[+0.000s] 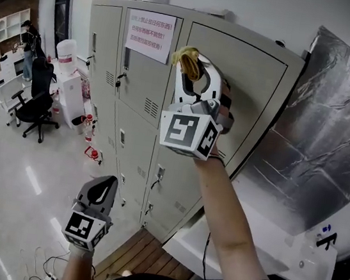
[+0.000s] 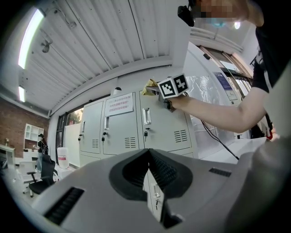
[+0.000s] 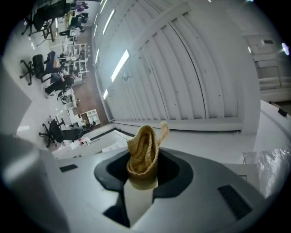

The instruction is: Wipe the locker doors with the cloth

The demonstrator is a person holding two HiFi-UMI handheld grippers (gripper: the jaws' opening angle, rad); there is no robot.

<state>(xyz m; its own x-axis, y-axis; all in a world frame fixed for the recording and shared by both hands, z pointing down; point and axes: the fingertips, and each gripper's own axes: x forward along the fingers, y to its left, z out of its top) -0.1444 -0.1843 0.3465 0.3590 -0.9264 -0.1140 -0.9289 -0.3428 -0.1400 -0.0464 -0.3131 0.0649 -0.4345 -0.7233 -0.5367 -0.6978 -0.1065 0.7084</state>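
In the head view, the right gripper [image 1: 196, 74] is raised to upper centre. It holds a bunched yellow cloth [image 1: 188, 58] at the top of a grey locker door [image 1: 248, 82], just right of a paper notice [image 1: 150, 35]. The left gripper [image 1: 107, 186] hangs at lower left, apart from the lockers.

In the left gripper view, its fingers [image 2: 159, 170] are pressed together with nothing between them. The cloth shows at upper centre against the door's top edge.

In the right gripper view, the fingers pinch the cloth at centre frame, its folds standing above them with the ceiling [image 3: 182, 68] behind.
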